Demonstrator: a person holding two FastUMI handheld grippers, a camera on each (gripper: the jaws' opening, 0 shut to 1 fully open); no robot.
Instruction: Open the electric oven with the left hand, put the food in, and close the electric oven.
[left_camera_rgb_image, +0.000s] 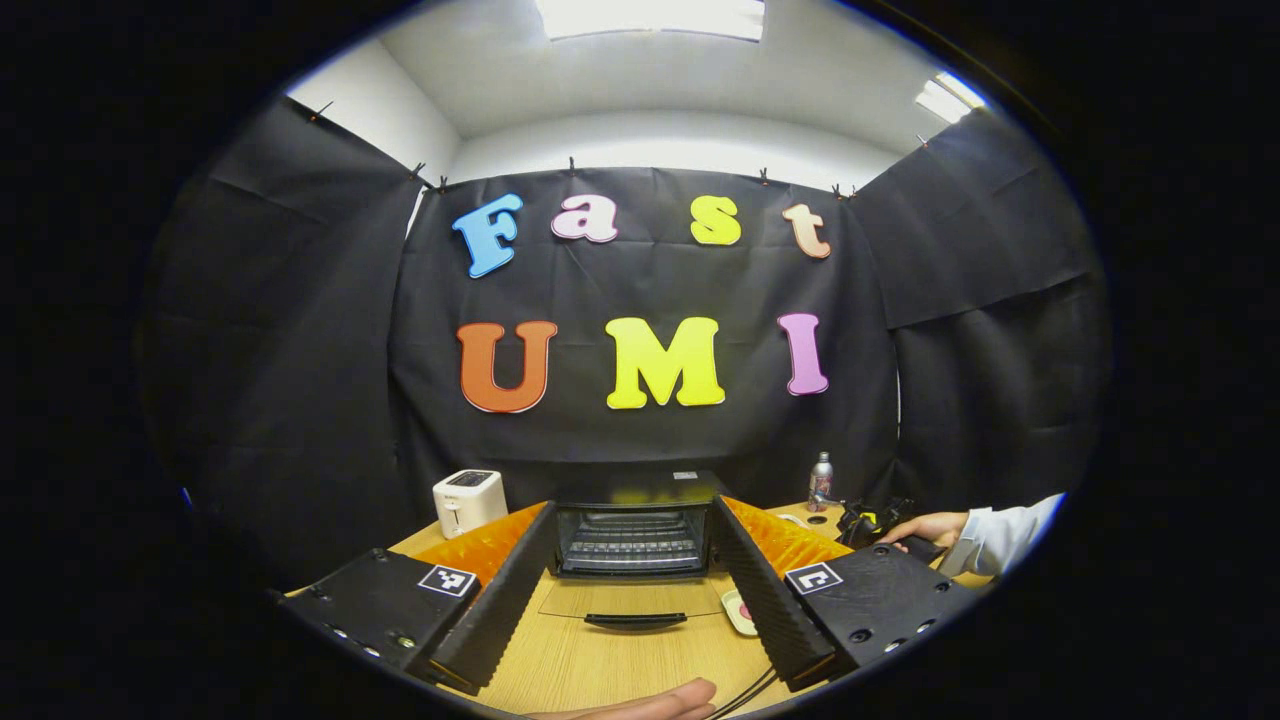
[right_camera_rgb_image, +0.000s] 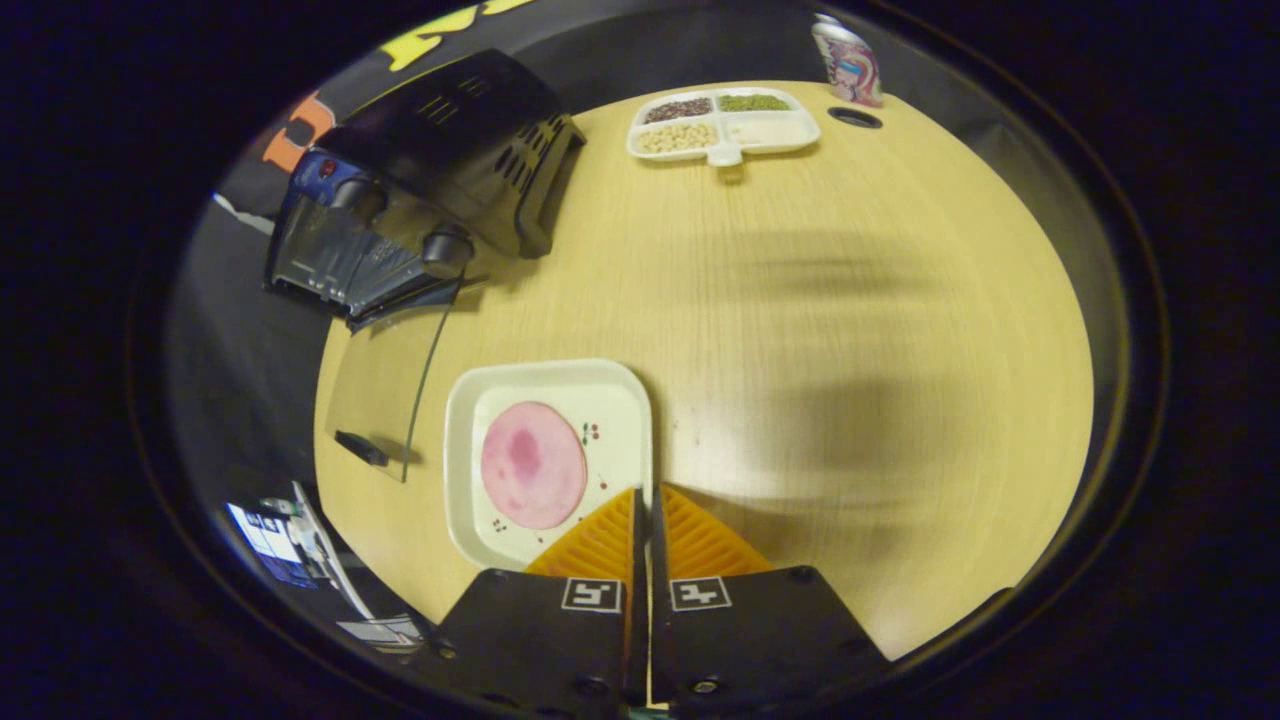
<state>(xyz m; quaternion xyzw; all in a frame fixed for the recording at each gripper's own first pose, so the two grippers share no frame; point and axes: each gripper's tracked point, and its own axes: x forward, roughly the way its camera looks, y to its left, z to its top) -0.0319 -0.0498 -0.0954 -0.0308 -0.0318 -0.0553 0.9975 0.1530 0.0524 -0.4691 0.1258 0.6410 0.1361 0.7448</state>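
The black electric oven (left_camera_rgb_image: 632, 530) stands straight ahead of my left gripper (left_camera_rgb_image: 635, 512), its glass door (left_camera_rgb_image: 630, 600) folded down flat on the table and the rack inside showing. My left gripper is open, fingers spread wide on either side of the oven mouth, holding nothing. In the right gripper view, a white square plate (right_camera_rgb_image: 610, 395) carries a round pink slice of food (right_camera_rgb_image: 533, 465). My right gripper (right_camera_rgb_image: 646, 492) is shut on the plate's right rim. The oven (right_camera_rgb_image: 440, 150) and its lowered door (right_camera_rgb_image: 385, 390) lie to the upper left of the plate.
A white toaster (left_camera_rgb_image: 468, 500) stands left of the oven, and a bottle (left_camera_rgb_image: 820, 480) behind it to the right. A divided tray of beans (right_camera_rgb_image: 722, 125) and a can (right_camera_rgb_image: 850, 62) sit at the table's far side. A hand and sleeve (left_camera_rgb_image: 985, 535) reach in from the right.
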